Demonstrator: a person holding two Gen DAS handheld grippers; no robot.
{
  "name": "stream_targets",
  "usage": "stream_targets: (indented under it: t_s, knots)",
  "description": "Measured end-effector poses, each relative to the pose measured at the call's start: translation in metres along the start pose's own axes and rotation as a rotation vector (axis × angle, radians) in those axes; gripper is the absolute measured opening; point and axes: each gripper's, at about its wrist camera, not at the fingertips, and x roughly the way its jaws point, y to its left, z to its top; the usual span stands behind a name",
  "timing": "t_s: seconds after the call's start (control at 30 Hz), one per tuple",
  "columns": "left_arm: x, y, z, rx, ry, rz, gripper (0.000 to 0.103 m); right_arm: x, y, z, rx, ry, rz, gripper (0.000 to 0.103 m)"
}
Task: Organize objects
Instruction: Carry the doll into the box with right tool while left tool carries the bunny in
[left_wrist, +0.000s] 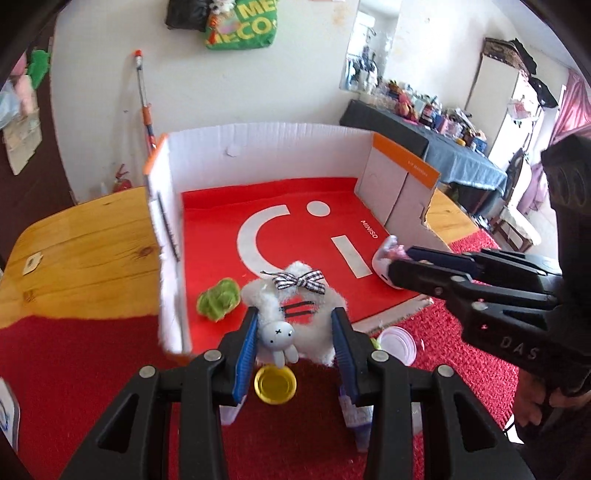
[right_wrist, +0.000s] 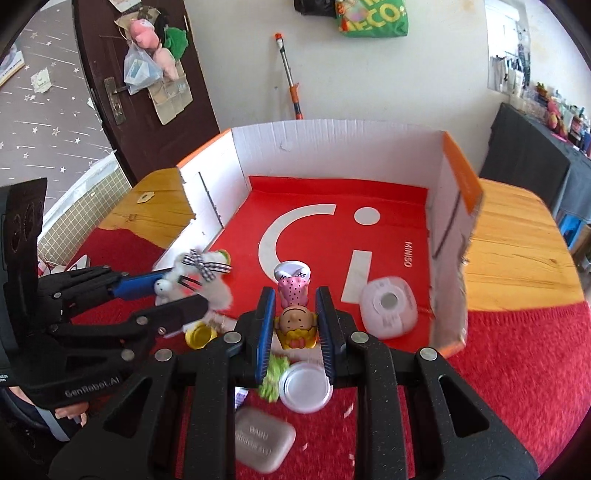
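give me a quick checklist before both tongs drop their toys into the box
1. Left tongs grip the white plush bunny: ok.
2. Right tongs grip the pink-hatted doll: ok.
3. Bunny over the cardboard box floor: not ok, it hangs at the open front edge.
4. Doll over the box floor: cannot tell, also near the edge.
5. Free red floor ahead, between the green plush and white round case: ok.
6. The two tongs apart from each other: ok.

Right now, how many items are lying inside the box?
2 visible: the green fuzzy item near the left wall and the white round case near the right wall. The toys in the claws hang over its open front, perhaps hiding others.
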Motion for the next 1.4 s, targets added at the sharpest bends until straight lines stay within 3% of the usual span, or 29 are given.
stream_targets:
  t_s: [0.17, 0.6, 1.4]
  knots:
    - [0.028, 0.005, 0.013, 0.021, 0.085, -0.053, 0.041, 0.028, -0.006, 0.009, 0.0, 0.066, 0.001, 0.021]
    - [0.074, 0.011, 0.019, 0.069, 0.213, -0.089, 0.041, 0.072, -0.016, 0.005, -0.001, 0.197, -0.006, 0.021]
    - [0.075, 0.008, 0.018, 0.127, 0.203, -0.071, 0.047, 0.074, -0.021, 0.0, -0.074, 0.212, 0.039, 0.022]
